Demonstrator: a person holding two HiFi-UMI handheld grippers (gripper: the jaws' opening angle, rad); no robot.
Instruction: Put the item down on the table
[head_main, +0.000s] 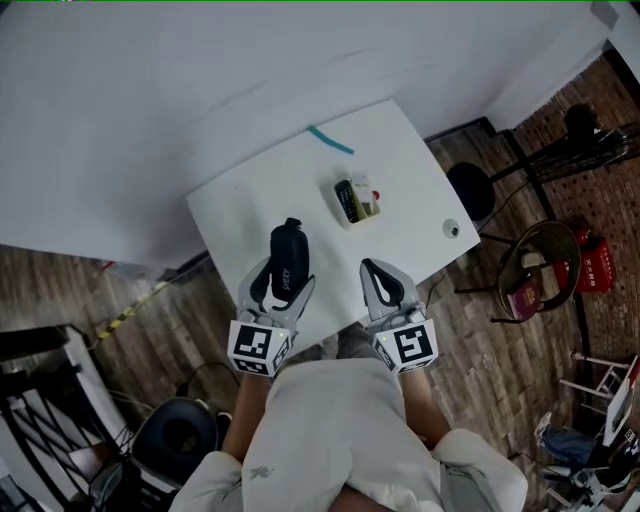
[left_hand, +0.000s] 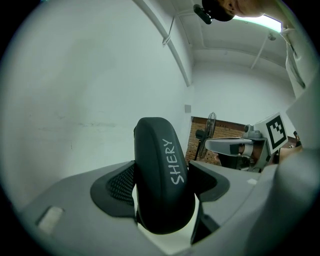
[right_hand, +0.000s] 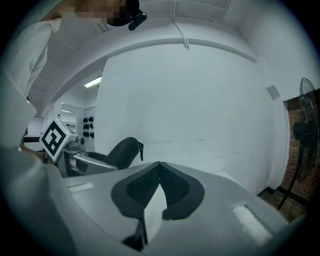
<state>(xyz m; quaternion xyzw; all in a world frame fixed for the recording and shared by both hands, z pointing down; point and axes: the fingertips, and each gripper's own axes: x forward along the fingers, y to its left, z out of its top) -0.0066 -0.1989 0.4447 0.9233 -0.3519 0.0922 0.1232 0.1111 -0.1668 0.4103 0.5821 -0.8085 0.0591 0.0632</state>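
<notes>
A black zipped case (head_main: 289, 245) printed "SHERY" stands on end between the jaws of my left gripper (head_main: 288, 272), which is shut on it over the near part of the white table (head_main: 400, 160). In the left gripper view the case (left_hand: 162, 175) fills the gap of the left gripper (left_hand: 165, 186), both pads against its sides. My right gripper (head_main: 370, 268) hangs beside it over the table's near edge, shut with nothing in it; its pads meet in the right gripper (right_hand: 159, 166) view. The case (right_hand: 122, 152) also shows there at the left.
On the table lie a small open box (head_main: 355, 200) with items in it, a teal pen (head_main: 330, 140) at the far edge and a small round object (head_main: 452, 229) at the right. A black stool (head_main: 470, 190) and a round chair (head_main: 540, 265) stand right of the table.
</notes>
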